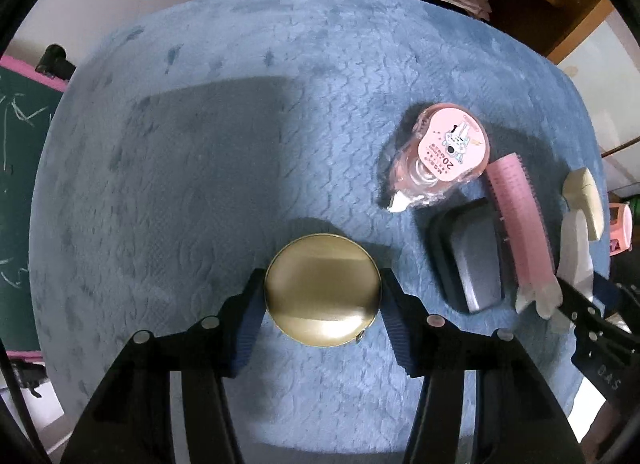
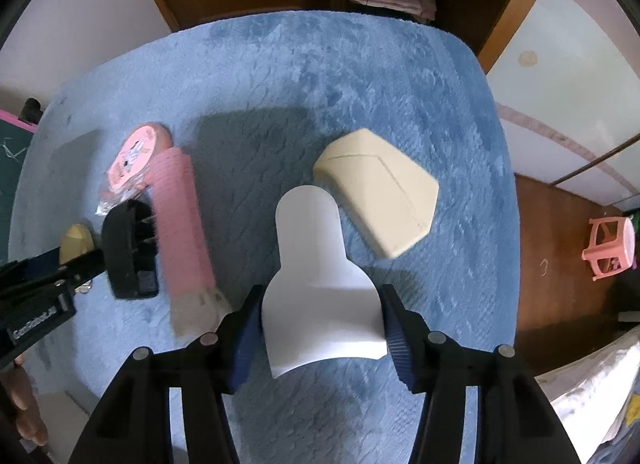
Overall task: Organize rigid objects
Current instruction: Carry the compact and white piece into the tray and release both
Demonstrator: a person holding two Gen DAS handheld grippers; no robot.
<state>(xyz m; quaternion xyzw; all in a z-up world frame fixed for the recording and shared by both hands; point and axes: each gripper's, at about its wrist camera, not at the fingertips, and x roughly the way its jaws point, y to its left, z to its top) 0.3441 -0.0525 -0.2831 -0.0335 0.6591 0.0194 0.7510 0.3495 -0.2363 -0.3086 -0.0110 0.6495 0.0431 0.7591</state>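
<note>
We see both wrist views looking straight down, close above the blue blanket (image 1: 240,63); both share the pink comb (image 1: 520,219) between them

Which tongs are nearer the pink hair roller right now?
Right. The right tongs, closed on the white piece, sit just beside the pink hair roller. The left tongs grip the gold tin, beyond the dark case.
</note>
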